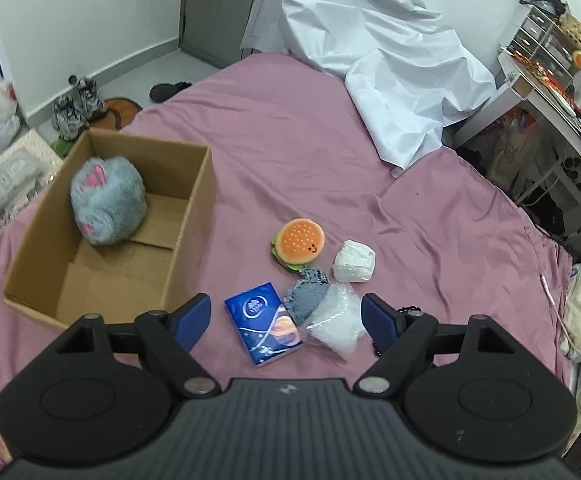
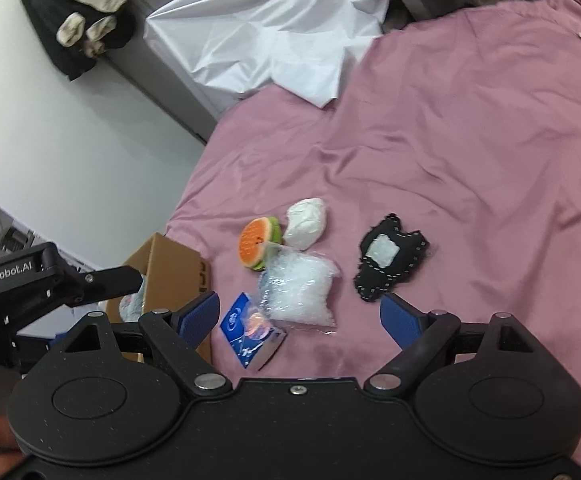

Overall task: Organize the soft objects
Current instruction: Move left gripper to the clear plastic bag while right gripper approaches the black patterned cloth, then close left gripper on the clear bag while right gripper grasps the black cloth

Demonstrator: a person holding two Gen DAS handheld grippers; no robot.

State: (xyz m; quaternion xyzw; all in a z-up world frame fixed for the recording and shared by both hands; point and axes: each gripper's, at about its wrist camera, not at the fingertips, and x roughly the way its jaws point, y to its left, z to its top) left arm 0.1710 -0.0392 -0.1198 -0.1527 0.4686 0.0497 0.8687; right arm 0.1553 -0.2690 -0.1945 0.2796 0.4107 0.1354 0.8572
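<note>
On the pink bedsheet (image 1: 330,168) lie a burger plush (image 1: 299,243), a white wrapped bundle (image 1: 354,261), a grey knitted piece (image 1: 305,295), a clear plastic bag (image 1: 336,322) and a blue tissue pack (image 1: 263,322). A grey furry plush (image 1: 107,202) sits inside the cardboard box (image 1: 194,216). My left gripper (image 1: 288,320) hangs open above the tissue pack and bag, holding nothing. My right gripper (image 2: 302,318) is open over the tissue pack (image 2: 252,334) and clear bag (image 2: 298,290). A black fabric toy (image 2: 390,258) lies right of them, with the burger plush (image 2: 259,244) and white bundle (image 2: 306,222) beyond.
A crumpled white sheet (image 1: 378,44) covers the bed's far end. Shoes (image 1: 76,106) and bags sit on the floor at left, a cluttered desk (image 1: 550,80) at right. The left gripper's body (image 2: 30,276) shows at the left of the right wrist view, by the box (image 2: 170,272).
</note>
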